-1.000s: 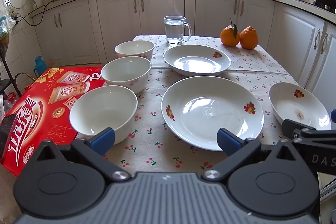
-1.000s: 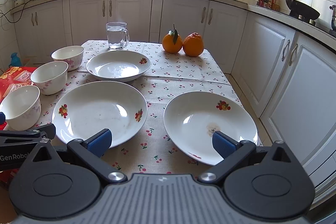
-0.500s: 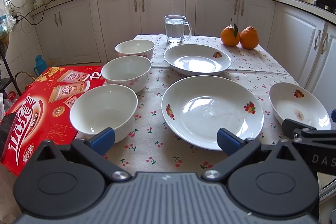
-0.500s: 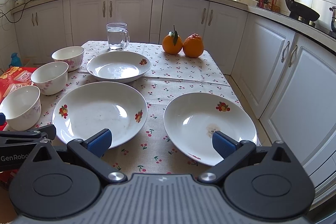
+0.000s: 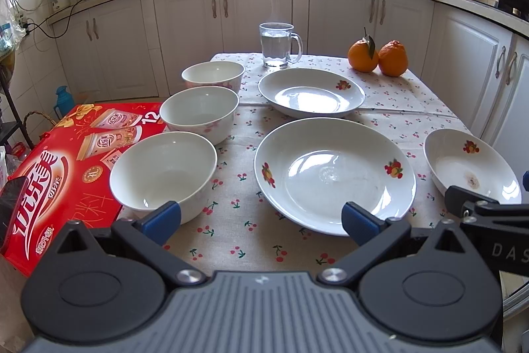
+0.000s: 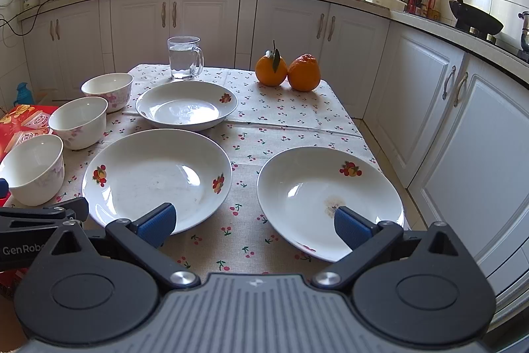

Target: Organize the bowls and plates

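Note:
Three white bowls stand in a row down the table's left side: near bowl [image 5: 163, 172], middle bowl [image 5: 199, 113], far bowl [image 5: 213, 75]. Three white fruit-print plates lie separately: a large plate [image 5: 334, 174] in the centre, a far plate [image 5: 310, 91], and a right plate [image 6: 330, 200]. My left gripper [image 5: 261, 220] hovers open above the near table edge, between the near bowl and the large plate, holding nothing. In the right wrist view my right gripper [image 6: 254, 225] is open and empty, between the large plate [image 6: 157, 177] and the right plate.
A glass mug of water [image 5: 277, 45] and two oranges [image 5: 377, 55] sit at the far end of the cherry-print tablecloth [image 5: 241, 204]. A red carton [image 5: 56, 174] lies left of the table. White cabinets [image 6: 463, 121] run close along the right.

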Tool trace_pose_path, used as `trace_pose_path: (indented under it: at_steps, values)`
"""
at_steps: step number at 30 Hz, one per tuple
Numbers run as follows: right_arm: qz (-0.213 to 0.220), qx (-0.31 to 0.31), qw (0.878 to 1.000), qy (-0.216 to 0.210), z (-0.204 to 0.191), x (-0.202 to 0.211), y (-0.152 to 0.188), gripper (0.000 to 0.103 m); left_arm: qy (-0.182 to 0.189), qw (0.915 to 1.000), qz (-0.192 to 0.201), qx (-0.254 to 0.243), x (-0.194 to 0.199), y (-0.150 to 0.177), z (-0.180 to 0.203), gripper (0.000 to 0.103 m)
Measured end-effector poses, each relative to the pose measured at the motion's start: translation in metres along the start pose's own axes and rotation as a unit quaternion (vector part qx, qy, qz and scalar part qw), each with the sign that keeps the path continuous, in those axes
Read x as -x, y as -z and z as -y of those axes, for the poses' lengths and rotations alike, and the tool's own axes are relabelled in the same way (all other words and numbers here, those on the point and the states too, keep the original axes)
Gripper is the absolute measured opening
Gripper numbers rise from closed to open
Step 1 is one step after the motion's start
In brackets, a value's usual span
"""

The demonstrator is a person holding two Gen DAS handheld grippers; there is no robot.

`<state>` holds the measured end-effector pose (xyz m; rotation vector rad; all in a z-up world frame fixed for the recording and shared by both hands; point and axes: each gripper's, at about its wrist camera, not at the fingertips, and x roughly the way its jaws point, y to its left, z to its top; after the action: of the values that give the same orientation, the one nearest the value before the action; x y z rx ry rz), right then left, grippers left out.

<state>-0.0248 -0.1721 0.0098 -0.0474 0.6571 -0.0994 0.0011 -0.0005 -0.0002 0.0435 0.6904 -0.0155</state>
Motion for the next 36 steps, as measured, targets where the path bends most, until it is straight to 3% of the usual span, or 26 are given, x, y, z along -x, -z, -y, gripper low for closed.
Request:
trace_pose_path:
  at_steps: [26, 36]
  values:
    - [0.000, 0.000, 1.000, 0.001, 0.000, 0.000, 0.000, 0.103, 0.001, 1.0000, 0.000, -0.002, -0.001, 0.000, 0.000, 0.102]
    - [0.007, -0.001, 1.000, -0.001, 0.006, 0.001, -0.006, 0.103, 0.020, 0.9995, 0.014, -0.018, -0.002, -0.010, 0.005, 0.102]
